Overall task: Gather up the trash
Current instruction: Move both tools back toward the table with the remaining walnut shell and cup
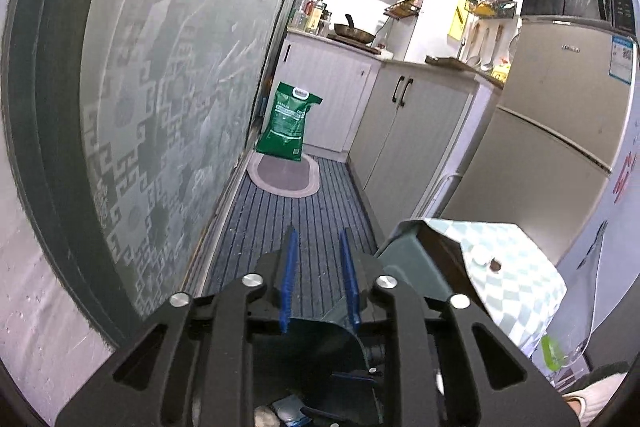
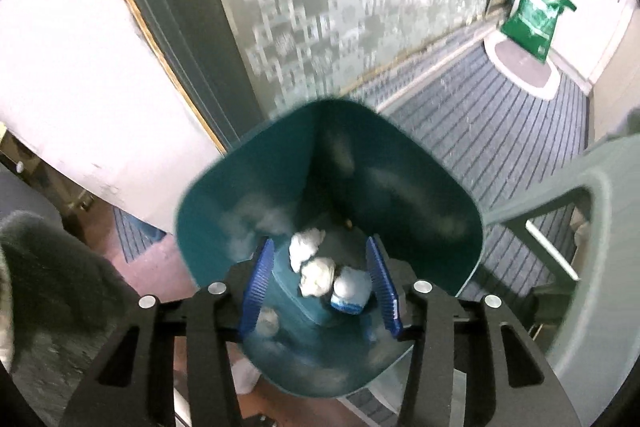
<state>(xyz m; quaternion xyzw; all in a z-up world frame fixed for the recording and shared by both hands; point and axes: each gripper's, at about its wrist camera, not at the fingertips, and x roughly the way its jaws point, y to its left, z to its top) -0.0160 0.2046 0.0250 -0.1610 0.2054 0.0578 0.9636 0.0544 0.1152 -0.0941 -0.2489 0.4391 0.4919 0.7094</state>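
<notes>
1. I cannot read any text outright in either view; every marking is too small or too blurred.
2. The green bag [image 1: 289, 123] standing against the cabinet carries a white logo patch near its top and white lines of print on its face, all illegible to me. In the right wrist view the same bag [image 2: 534, 13] is smeared by blur.
3. The fridge [image 1: 560, 131] has a small dark brand mark on its upper door, which I cannot make out.
4. A blue-and-white label [image 1: 622, 57] with a QR-type code sits on the fridge's upper door; its print is unreadable.
5. Red characters [image 1: 625, 175] show on a white surface at the far edge, too distorted to read.
</notes>
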